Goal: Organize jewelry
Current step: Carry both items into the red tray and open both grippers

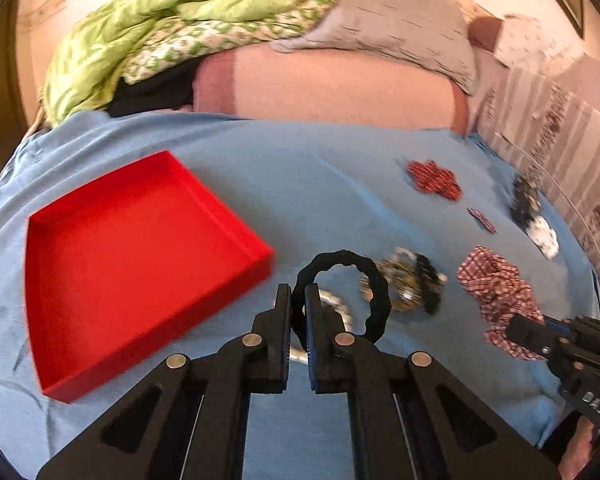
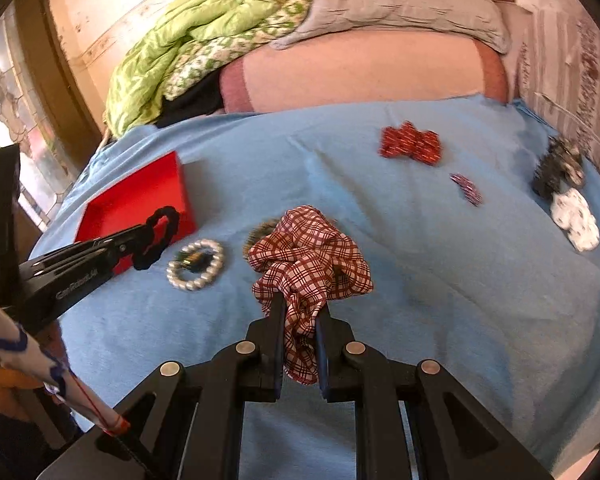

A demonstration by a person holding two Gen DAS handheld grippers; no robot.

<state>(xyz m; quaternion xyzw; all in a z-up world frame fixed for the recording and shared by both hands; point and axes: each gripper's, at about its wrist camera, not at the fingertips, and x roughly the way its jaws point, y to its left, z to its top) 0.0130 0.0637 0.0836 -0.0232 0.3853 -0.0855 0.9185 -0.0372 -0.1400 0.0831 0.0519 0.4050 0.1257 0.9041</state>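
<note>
While the left gripper [image 1: 298, 296] pinched a black ruffled hair ring [image 1: 342, 294] tight just right of the red tray [image 1: 148, 264], the right gripper [image 2: 300, 312] clamped a red-checked scrunchie [image 2: 312, 260] above the blue bedsheet [image 2: 420, 280]. A pearl bracelet [image 2: 196, 264] lay between them; red beaded pieces [image 2: 410, 144] sat farther off.

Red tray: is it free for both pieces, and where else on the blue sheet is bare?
The red tray is wholly bare inside. The blue sheet is open right of the checked scrunchie, before the white scrunchie. It is crowded beside the tray: the pearl bracelet and a speckled scrunchie lie there.
</note>
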